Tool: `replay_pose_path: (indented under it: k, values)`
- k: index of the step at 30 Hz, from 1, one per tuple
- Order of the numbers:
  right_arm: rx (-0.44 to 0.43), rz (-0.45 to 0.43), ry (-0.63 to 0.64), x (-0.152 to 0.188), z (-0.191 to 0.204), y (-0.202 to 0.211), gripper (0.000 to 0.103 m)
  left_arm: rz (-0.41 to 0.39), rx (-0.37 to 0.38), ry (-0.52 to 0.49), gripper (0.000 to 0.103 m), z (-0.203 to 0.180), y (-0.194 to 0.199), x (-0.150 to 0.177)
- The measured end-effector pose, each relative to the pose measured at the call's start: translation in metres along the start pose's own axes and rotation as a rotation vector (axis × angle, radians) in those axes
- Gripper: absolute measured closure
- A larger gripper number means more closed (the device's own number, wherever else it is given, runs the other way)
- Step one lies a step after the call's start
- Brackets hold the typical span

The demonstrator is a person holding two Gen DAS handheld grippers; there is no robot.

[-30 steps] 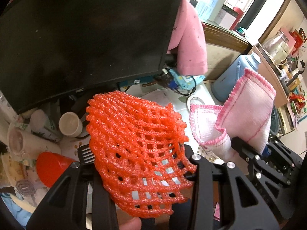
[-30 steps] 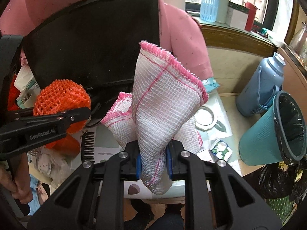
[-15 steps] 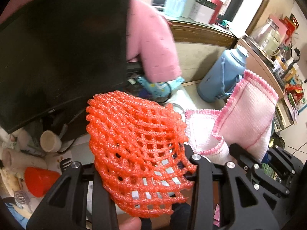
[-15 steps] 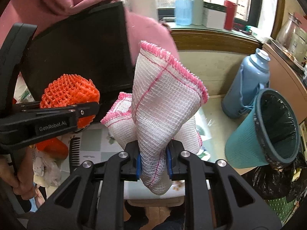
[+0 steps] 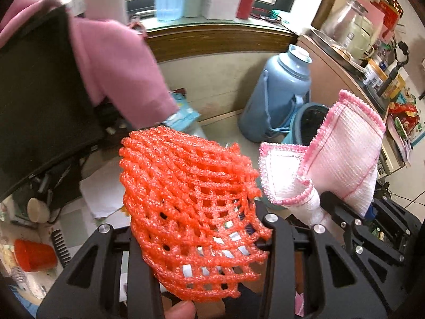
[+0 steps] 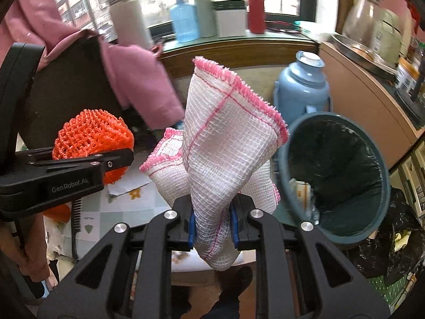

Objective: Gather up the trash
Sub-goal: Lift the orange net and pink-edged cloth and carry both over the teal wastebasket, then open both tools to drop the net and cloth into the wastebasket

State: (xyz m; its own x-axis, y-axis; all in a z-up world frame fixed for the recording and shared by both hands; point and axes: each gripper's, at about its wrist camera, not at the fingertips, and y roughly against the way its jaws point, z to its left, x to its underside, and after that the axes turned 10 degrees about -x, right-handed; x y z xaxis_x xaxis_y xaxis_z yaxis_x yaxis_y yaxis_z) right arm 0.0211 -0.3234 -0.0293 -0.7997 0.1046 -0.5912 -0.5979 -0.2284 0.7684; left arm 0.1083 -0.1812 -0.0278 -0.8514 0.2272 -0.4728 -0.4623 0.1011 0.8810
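My left gripper (image 5: 202, 228) is shut on an orange foam fruit net (image 5: 191, 191) and holds it above the table; the net also shows in the right wrist view (image 6: 90, 138). My right gripper (image 6: 212, 218) is shut on a white cloth with pink edging (image 6: 223, 146), which stands up between its fingers and shows at the right of the left wrist view (image 5: 345, 159). A teal trash bin with a black liner (image 6: 334, 175) stands tilted to the right of the cloth, with some trash inside.
A blue thermos jug (image 6: 302, 87) stands behind the bin. A black monitor with a pink garment (image 5: 39, 93) fills the left. A black comb (image 5: 61, 247), a red cup (image 5: 34, 255) and a paper cup (image 5: 38, 210) lie on the cluttered table. A wooden counter (image 6: 372, 98) runs along the right.
Both grippers have swung to the right with their loads. The bin and thermos have come nearer to the centre, and the monitor has slid to the left.
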Motion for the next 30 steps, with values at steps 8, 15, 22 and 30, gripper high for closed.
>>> replay_pose_path:
  k: [8,15,22,30]
  values:
    - [0.048,-0.024,-0.060,0.001,-0.080,0.022,0.083,-0.002,0.022,-0.048,0.066,-0.077,-0.013,-0.014]
    - [0.098,-0.024,-0.123,0.010,-0.141,0.033,0.083,0.022,0.054,-0.087,0.066,-0.137,-0.032,-0.024]
    - [0.126,0.004,-0.185,0.019,-0.195,0.031,0.083,0.049,0.077,-0.104,0.065,-0.180,-0.052,-0.036]
    - [0.115,0.037,-0.225,0.020,-0.230,0.017,0.081,0.083,0.102,-0.120,0.064,-0.217,-0.076,-0.056]
